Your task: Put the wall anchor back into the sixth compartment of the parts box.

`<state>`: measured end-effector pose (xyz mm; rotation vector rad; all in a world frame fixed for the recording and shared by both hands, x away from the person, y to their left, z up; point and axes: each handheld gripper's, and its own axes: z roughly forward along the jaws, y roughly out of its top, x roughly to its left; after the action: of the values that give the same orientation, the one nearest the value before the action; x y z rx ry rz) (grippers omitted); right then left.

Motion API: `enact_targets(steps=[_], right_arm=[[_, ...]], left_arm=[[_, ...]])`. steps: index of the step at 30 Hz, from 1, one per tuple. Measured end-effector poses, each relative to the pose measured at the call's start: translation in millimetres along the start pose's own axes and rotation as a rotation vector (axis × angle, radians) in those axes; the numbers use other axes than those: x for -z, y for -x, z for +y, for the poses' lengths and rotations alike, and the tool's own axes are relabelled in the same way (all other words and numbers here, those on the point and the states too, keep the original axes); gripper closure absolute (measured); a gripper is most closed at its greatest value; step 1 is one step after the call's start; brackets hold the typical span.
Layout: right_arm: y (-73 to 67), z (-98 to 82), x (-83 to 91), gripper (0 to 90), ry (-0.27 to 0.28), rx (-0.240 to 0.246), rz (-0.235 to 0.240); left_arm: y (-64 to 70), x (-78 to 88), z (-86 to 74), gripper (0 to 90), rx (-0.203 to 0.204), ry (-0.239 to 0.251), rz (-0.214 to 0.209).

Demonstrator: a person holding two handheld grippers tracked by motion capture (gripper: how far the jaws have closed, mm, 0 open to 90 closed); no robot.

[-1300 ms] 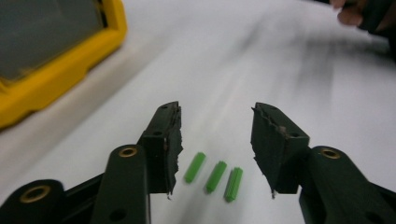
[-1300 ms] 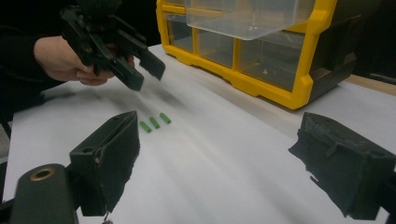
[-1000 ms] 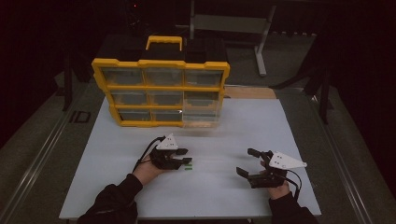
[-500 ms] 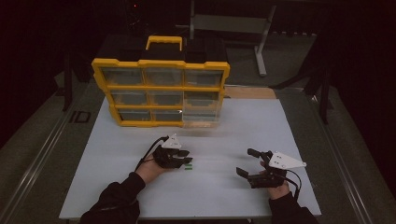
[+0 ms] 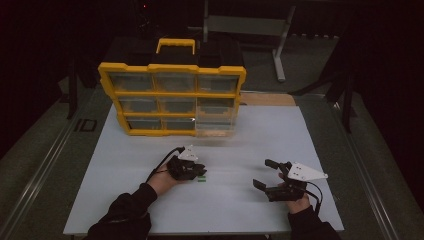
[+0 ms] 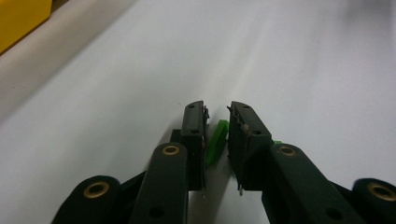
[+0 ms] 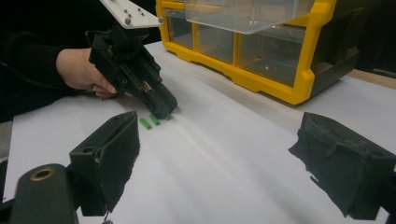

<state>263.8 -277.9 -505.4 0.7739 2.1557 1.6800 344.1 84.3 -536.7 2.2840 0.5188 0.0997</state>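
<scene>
White table (image 5: 240, 145) carries a yellow organizer (image 5: 172, 97) standing at its far side, clear drawers apparently empty, one drawer (image 5: 216, 120) pulled forward. Right gripper (image 5: 270, 176) rests near the front edge, jaws spread wide, holding nothing. Left gripper (image 5: 196, 171), jaws just closing to a narrow gap, brackets a green piece (image 6: 216, 142) lying on the table; contact cannot be told. The right gripper view adds a second green piece (image 7: 145, 123) just beside.

Perhaps three small green pieces (image 7: 154, 120); one yellow organizer box (image 5: 172, 98).
</scene>
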Motion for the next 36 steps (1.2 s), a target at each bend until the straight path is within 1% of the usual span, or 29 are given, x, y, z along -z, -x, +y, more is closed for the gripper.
enact_targets(steps=[7,9,11,14,19,24,27,30,31,33,35,36], right_arm=[[-0.3,0.2,-0.2,13.5,-0.001,-0.001,0.0],[-0.5,0.4,-0.1,13.5,0.0,0.001,0.001],[-0.5,0.6,0.1,13.5,0.002,0.002,0.001],[-0.6,0.5,0.3,13.5,0.002,-0.001,0.002],[-0.3,0.9,0.7,13.5,0.011,0.002,0.002],[-1.0,1.7,1.4,13.5,0.023,0.006,0.004],[-1.4,1.8,0.8,13.5,0.017,0.01,0.005],[-1.4,1.9,0.8,13.5,0.016,0.013,0.003],[-1.3,2.0,0.9,13.5,0.017,0.011,0.004],[-1.3,2.0,1.0,13.5,0.016,0.011,0.003],[-1.5,2.0,1.0,13.5,0.016,0.011,0.004],[-1.5,2.0,1.0,13.5,0.016,0.011,0.004]], left_arm=[[-0.1,-0.7,0.2,83.1,-0.007,-0.004,0.005],[1.5,-0.8,0.0,83.3,-0.023,-0.003,0.015],[2.1,-0.8,-0.3,83.8,-0.027,0.0,0.019],[1.6,-0.3,-0.5,84.1,-0.021,0.002,0.011],[2.1,1.5,-1.8,84.3,-0.026,0.006,-0.003],[1.0,10.5,-2.0,84.3,-0.012,0.023,0.006],[-0.4,17.8,-1.6,84.3,-0.016,0.02,0.017],[-2.4,26.8,-1.1,84.4,-0.008,0.027,0.029],[-2.7,29.5,-0.9,84.3,0.001,0.033,0.033],[-3.7,35.2,-0.4,84.3,0.002,0.031,0.042],[-3.6,40.3,0.0,84.3,0.011,0.037,0.044],[-3.6,40.3,0.0,84.3,0.011,0.037,0.044]])
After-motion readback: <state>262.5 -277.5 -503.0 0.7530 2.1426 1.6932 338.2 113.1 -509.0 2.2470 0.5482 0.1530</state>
